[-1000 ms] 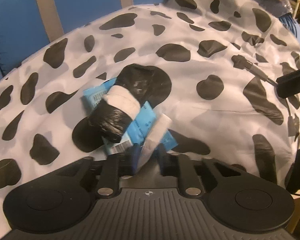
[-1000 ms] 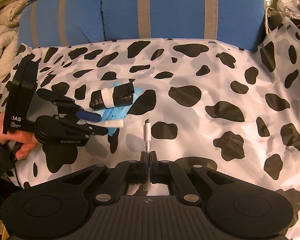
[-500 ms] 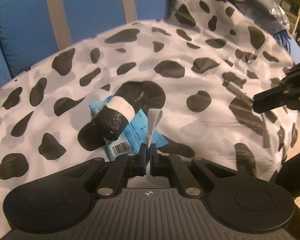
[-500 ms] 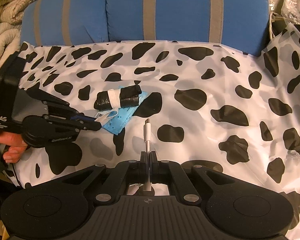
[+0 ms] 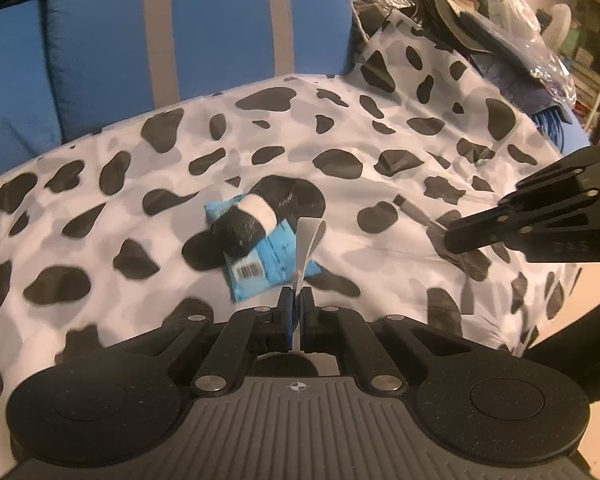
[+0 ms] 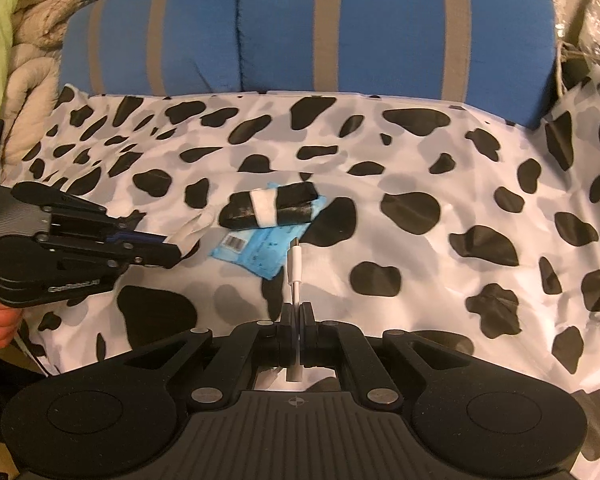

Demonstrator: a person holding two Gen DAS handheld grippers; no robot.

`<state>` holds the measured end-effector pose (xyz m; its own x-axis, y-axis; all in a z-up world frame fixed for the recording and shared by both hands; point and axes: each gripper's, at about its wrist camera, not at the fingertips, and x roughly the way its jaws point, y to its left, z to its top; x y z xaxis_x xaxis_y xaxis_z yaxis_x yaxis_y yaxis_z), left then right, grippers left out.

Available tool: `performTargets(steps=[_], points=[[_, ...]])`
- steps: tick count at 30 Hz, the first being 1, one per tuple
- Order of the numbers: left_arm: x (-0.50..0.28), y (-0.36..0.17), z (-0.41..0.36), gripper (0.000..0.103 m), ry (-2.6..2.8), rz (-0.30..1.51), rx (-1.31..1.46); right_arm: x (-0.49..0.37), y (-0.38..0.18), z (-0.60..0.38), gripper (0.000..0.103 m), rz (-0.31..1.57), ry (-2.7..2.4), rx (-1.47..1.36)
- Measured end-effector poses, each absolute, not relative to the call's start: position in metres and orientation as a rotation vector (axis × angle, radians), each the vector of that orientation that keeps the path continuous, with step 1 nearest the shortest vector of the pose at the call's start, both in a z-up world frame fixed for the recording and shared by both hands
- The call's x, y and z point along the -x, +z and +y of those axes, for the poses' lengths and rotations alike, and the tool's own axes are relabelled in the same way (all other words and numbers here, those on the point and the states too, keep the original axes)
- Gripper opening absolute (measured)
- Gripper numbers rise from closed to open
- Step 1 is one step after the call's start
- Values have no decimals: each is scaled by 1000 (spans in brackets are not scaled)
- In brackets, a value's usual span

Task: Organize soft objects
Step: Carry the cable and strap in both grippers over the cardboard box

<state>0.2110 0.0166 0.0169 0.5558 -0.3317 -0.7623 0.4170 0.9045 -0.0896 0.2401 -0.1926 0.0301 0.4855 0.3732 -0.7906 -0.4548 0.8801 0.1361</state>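
With the left gripper (image 5: 297, 300) clamped on a white strip (image 5: 308, 248), possibly a band, above the blue packet (image 5: 274, 266), and the right gripper (image 6: 298, 314) pinching a white adapter cable (image 6: 295, 268), placement was judged next.

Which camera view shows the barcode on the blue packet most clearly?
The left wrist view shows it best: the barcode faces the camera on the near corner of the blue packet, below the black roll. In the right wrist view the barcode is smaller and blurred, at the packet's left corner.
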Motion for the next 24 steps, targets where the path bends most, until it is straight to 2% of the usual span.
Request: performTargets(steps=[24], points=[[-117,33,33,3,-399,930,-12,-174,36,-166,4,950,607,143]])
